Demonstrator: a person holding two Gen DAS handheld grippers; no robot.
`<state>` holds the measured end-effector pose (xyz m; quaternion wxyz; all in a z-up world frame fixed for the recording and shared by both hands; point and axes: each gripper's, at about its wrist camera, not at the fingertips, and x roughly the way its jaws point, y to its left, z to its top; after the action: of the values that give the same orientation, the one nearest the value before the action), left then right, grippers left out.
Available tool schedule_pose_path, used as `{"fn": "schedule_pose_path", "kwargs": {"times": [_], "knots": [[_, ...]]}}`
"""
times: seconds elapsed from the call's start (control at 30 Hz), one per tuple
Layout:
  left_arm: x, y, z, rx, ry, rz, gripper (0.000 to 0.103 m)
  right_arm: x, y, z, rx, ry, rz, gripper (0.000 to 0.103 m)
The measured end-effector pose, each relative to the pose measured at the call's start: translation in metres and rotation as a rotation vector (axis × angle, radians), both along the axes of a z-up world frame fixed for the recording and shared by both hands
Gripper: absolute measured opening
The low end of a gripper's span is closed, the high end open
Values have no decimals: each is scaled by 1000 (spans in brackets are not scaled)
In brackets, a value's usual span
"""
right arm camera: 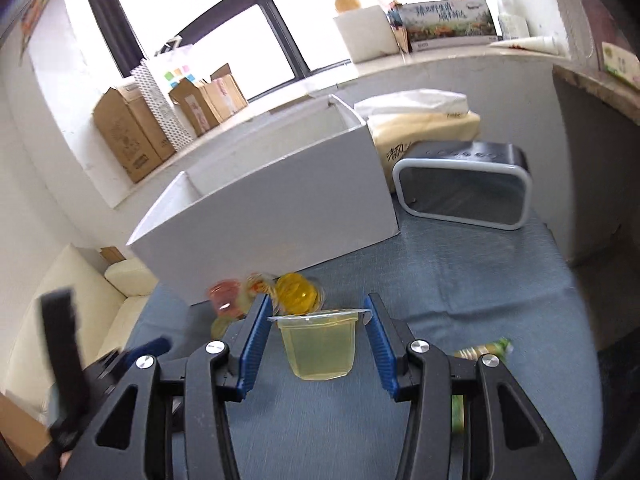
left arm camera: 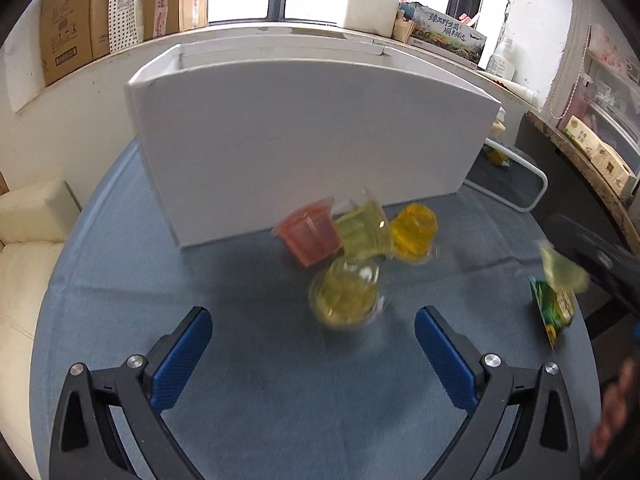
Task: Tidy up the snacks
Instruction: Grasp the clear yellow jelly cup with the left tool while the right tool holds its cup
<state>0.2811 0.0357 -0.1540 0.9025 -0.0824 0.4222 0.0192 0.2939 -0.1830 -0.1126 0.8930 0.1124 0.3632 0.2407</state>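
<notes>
The desk (left arm camera: 256, 400), covered in blue-grey cloth, carries a large white box (left arm camera: 304, 140) with an open top, standing toward the window side. To the right of the box sits a dark speaker with a white rim (right arm camera: 464, 196), and a tissue pack (right arm camera: 424, 124) lies just behind it. Close against the box's front wall lies a cluster of jelly cups: a pink jelly cup (left arm camera: 310, 236) tipped on its side, a green jelly cup (left arm camera: 364, 230) touching it, an orange jelly cup (left arm camera: 414, 232) at the right, and a yellow-green jelly cup (left arm camera: 346, 296) nearest the camera. A green snack packet (left arm camera: 554, 308) lies near the desk's right edge. The left tongs (left arm camera: 314, 340) are spread wide, holding nothing, above the cloth before the cluster. The right tongs (right arm camera: 318, 340) grip a pale yellow jelly cup (right arm camera: 318, 346) upright by its sides, lifted above the desk.
</notes>
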Motion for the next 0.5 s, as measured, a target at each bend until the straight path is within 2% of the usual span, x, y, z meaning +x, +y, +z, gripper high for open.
{"fn": "schedule_pose_path", "kwargs": {"times": [0.1, 0.17, 0.2, 0.23, 0.27, 0.3, 0.4, 0.5], "knots": [[11, -6, -1, 12, -11, -13, 103, -11, -11, 3, -3, 0, -3, 51], [18, -8, -1, 20, -16, -21, 95, -16, -16, 0, 1, 9, -7, 51], [20, -9, -2, 24, -9, -20, 76, -18, -17, 1, 7, 15, -11, 51], [23, -9, -5, 18, 7, -17, 51, -19, -18, 0, 12, 21, -13, 51], [25, -8, -8, -12, 21, -24, 43, -21, -20, -1, 13, 22, -16, 51], [24, -7, -10, -29, 25, -25, 40, -20, -20, -1, 13, 22, -18, 51], [12, -8, -5, -7, -30, -33, 36, -23, -24, -3, 16, 25, -20, 51], [3, -5, 2, -26, -55, -39, 36, -22, -20, -5, 22, 34, -15, 51]]}}
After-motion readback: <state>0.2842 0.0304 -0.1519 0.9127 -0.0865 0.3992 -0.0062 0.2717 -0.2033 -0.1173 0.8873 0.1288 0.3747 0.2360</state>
